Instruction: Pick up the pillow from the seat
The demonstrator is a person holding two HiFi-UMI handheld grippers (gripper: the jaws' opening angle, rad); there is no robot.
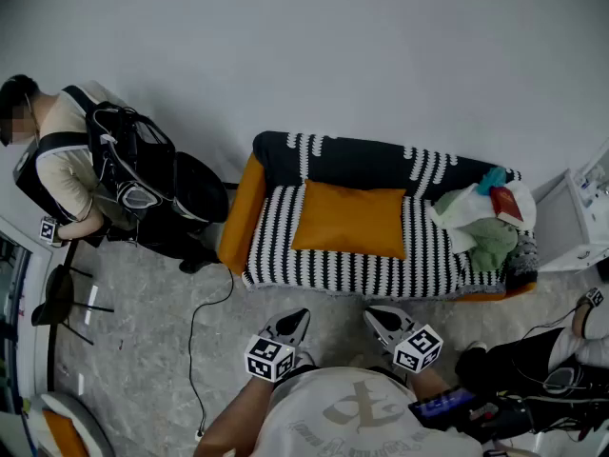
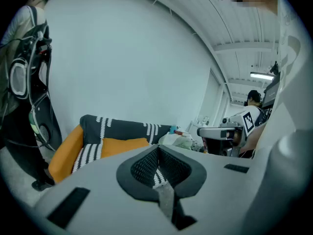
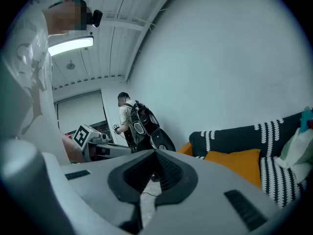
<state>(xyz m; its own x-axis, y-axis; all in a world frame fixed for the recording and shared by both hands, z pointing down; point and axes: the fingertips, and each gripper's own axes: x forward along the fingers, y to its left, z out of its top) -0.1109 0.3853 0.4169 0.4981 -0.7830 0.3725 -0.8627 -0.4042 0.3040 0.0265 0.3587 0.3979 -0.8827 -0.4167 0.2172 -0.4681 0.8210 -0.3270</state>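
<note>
An orange pillow (image 1: pixel 349 219) lies flat on the seat of a black-and-white striped sofa (image 1: pixel 314 267). It also shows in the left gripper view as the pillow (image 2: pixel 123 145) and in the right gripper view as the pillow (image 3: pixel 234 162). My left gripper (image 1: pixel 295 324) and right gripper (image 1: pixel 381 320) hover side by side over the floor in front of the sofa, well short of the pillow. Both are shut with nothing between the jaws. Each gripper points toward the sofa.
A heap of clothes and a red item (image 1: pixel 485 222) fills the sofa's right end. A person with a black backpack (image 1: pixel 67 165) stands at the left. A cable (image 1: pixel 200 322) runs over the floor. A white unit (image 1: pixel 580 219) stands at right, another person (image 1: pixel 561 365) beside me.
</note>
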